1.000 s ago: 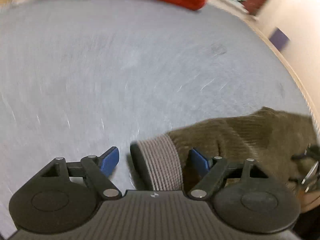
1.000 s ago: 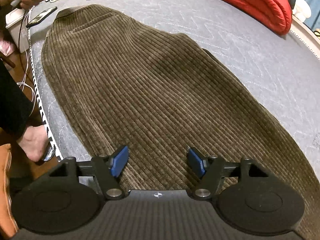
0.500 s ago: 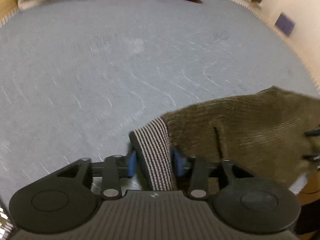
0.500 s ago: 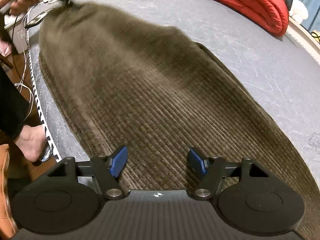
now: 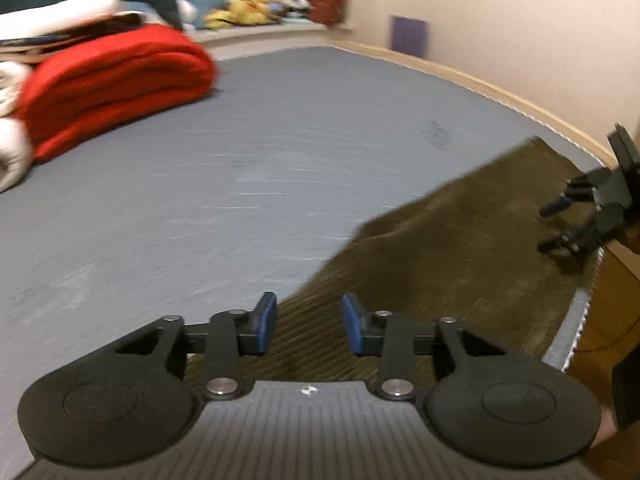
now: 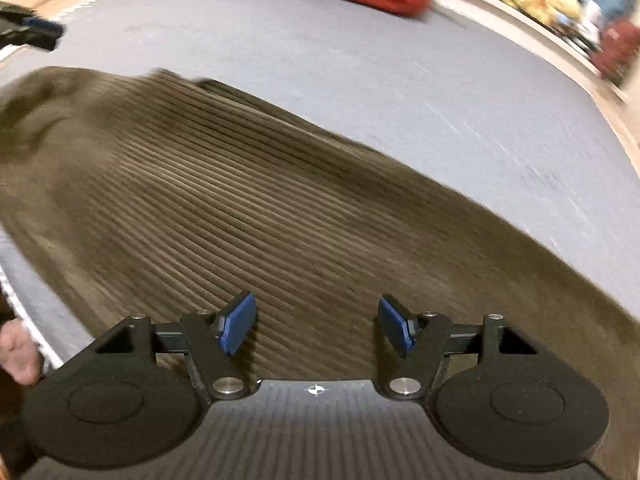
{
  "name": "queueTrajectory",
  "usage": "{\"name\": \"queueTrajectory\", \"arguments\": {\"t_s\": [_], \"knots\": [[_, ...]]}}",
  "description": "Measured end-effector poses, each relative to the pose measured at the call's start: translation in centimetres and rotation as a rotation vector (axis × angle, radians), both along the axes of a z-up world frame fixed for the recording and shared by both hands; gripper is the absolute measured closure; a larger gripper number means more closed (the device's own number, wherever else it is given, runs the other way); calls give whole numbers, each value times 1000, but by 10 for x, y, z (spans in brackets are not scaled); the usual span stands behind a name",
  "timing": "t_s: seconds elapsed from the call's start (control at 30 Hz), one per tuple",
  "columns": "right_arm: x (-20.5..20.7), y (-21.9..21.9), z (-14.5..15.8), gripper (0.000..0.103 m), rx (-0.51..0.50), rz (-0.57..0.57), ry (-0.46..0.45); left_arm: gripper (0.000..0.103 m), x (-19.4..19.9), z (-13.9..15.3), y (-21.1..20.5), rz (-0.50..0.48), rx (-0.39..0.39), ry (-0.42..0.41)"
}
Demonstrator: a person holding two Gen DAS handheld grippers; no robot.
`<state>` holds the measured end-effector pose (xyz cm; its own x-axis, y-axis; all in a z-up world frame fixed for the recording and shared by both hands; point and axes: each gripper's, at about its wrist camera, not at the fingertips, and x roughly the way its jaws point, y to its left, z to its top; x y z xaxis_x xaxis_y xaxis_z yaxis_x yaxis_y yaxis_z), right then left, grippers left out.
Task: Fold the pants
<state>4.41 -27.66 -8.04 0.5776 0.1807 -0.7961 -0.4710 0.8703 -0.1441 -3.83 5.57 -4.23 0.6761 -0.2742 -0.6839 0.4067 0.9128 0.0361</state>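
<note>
- Your left gripper (image 5: 308,328) has just been narrowing its jaws; a second ago the striped waistband sat between them. Now only a slim gap shows over corduroy, and through the blur you can't be sure the pads pinch anything.
- Your right gripper (image 6: 316,328) stays spread wide, above the cloth, gripping nothing.
- The pants (image 6: 248,208) lie stretched across the grey mattress (image 5: 260,168), now running from 7 toward 2 o'clock in the left view, so you're likely hauling the waist end over for the fold.
- No containers appear; the red blanket (image 5: 116,76) sits at 10 o'clock.
</note>
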Motion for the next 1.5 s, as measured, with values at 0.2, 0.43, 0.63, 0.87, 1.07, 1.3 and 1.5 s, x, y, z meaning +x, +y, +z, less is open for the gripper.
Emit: {"name": "queueTrajectory", "arguments": {"t_s": [0.2,0.43,0.63,0.87,1.07,1.3,1.5], "knots": [[-1,-84,-6,32,82,-277,10,83,44,-31,-58,-149,-22,89],[-18,-197,-13,32,139,-652,-76,96,110,-86,-81,-103,71,180],[-39,-295,-14,32,270,-1006,-201,101,126,-90,-94,-33,65,129],[-63,-357,-26,32,546,-1200,-259,86,119,-62,-94,25,23,130],[-68,-377,-46,32,655,-1214,-212,69,110,-39,-98,16,-5,75],[-69,-371,-44,56,699,-1221,-231,67,100,-21,-94,20,-42,28],[-67,-361,-34,81,669,-1244,-265,66,93,-6,-81,45,-73,-1]]}}
